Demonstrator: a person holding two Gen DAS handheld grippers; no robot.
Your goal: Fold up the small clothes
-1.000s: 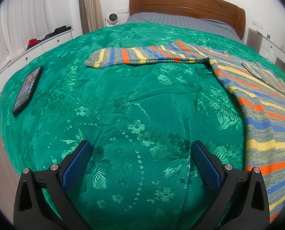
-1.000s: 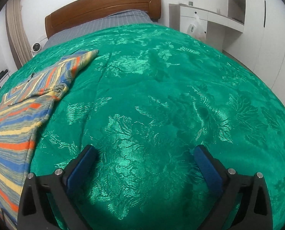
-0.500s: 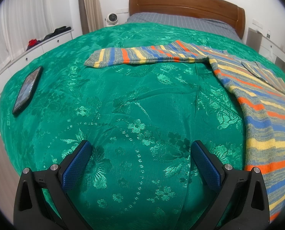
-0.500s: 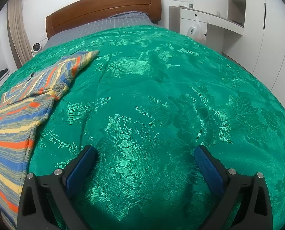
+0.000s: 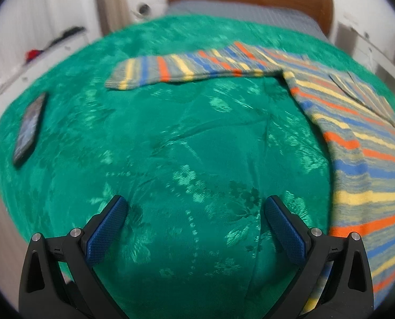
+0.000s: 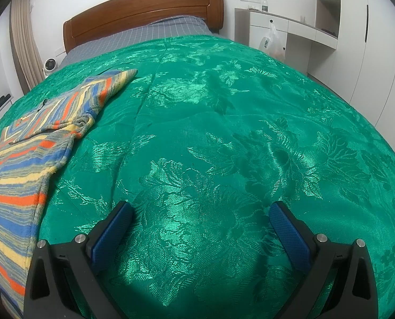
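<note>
Both hand-held grippers — left, right — gape wide, empty, above the striped sweater.

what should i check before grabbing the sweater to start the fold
1. Left tongs open and empty: ok.
2. Right tongs open and empty: ok.
3. Striped sweater spread flat on the green bedspread: ok, as far as it shows; its lower hem is out of view.
4. Left sleeve stretched out straight: ok.
5. Other sleeve laid out flat: not ok, it lies folded in over the shoulder.
6. Phone apart from the sweater: ok, it lies near the bed's left edge.
</note>
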